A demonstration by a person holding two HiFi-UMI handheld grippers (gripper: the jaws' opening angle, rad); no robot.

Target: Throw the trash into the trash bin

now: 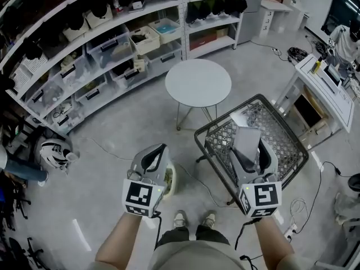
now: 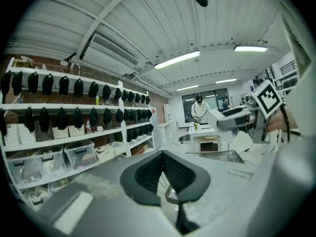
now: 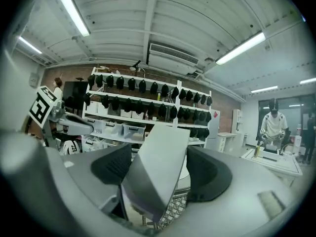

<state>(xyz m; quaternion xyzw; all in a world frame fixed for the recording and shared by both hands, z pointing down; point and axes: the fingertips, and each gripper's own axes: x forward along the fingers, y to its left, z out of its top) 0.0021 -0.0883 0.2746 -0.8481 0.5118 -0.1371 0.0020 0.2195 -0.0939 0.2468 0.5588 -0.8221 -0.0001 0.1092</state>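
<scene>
Right gripper view: pale grey flat cardboard box [image 3: 157, 162] pinched at a tilt in right gripper [image 1: 251, 161], over near side of black wire-mesh trash bin [image 1: 220, 142]. Risk if released here: could clip near rim and land outside. Left gripper [image 1: 153, 161] pressed together, empty, low at left; both forearms reaching forward.

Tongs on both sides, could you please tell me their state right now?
Left tongs: closed, empty.
Right tongs: closed on a grey box.
</scene>
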